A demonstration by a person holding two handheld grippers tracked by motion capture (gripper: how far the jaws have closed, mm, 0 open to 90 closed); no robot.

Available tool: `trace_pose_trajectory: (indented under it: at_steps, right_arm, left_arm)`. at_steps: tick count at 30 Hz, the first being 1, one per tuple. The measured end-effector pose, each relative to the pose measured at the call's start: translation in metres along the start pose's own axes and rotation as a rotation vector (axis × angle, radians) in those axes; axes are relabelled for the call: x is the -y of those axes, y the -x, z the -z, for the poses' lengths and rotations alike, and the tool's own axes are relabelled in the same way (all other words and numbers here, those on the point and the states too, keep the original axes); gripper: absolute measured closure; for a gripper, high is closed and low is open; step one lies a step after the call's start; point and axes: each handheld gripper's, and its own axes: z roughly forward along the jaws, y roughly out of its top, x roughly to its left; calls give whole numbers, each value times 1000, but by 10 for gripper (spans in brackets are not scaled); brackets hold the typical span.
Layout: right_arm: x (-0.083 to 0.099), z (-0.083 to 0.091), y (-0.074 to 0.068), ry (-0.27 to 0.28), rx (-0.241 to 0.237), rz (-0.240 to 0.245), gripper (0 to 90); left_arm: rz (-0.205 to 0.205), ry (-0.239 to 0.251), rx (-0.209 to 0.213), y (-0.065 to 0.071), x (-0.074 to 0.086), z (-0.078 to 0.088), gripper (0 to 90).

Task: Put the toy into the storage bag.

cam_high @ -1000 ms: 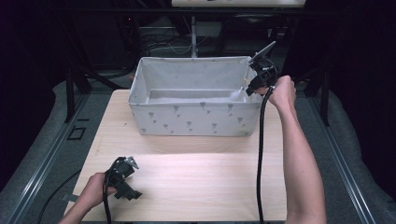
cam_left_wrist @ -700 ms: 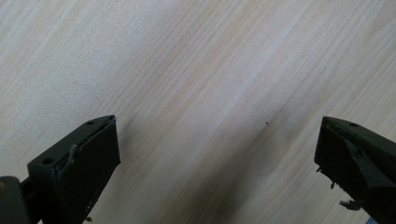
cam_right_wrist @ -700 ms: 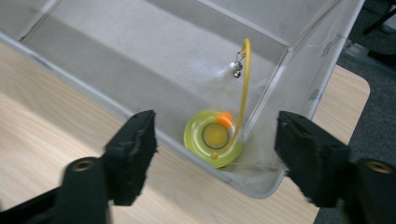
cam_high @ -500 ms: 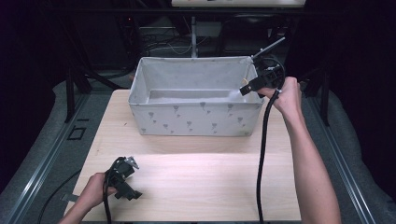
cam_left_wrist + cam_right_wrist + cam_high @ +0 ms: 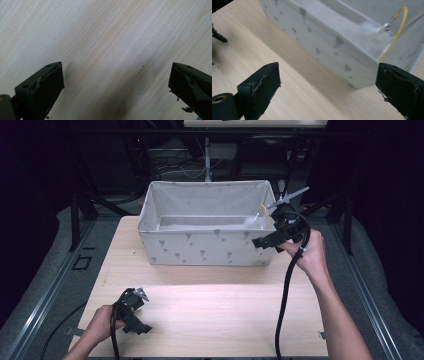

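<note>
The feathered toy on a yellow loop [image 5: 388, 30] lay inside the fabric bin [image 5: 200, 247], against its right end wall, loop running roughly up the wall. The right gripper [image 5: 266, 242] was beside that corner, outside the bin; its jaws had just been opening, spread wide, nothing between them. The left gripper [image 5: 137, 317], also spread and empty, hovered over the table [image 5: 225, 315], well apart from the bin.

A pale wooden worktop [image 5: 215, 305] with fine straight grain stands on a grey floor [image 5: 45, 265]. A metal rail [image 5: 40, 305] runs along the worktop's left side and another [image 5: 372, 305] along its right. Behind, in the dark, stands a black frame [image 5: 80, 210] with loose cables [image 5: 185, 167].
</note>
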Motion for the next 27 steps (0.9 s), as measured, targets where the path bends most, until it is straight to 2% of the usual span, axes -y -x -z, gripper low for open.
trace_pose_trajectory:
  at_steps: [10, 19, 22, 26, 27]
  right_arm:
    - [51, -23, -26, -32, -24, 19, 53]
    - [103, -54, -47, -45, -48, -18, 38]
    - [116, -64, -53, -49, -58, -27, 34]
    - [127, -74, -55, -100, -54, -8, 36]
    - [130, -77, -55, -93, -63, -28, 39]
  left_arm:
    - [-1, 0, 2, 0, 0, -1, 2]
    - [-1, -4, 1, 0, -1, -1, 2]
    - [0, -5, 1, 0, -1, -2, 2]
    - [-2, -7, 1, 0, -1, -1, 2]
    - [-2, -4, 4, 0, -1, -1, 2]
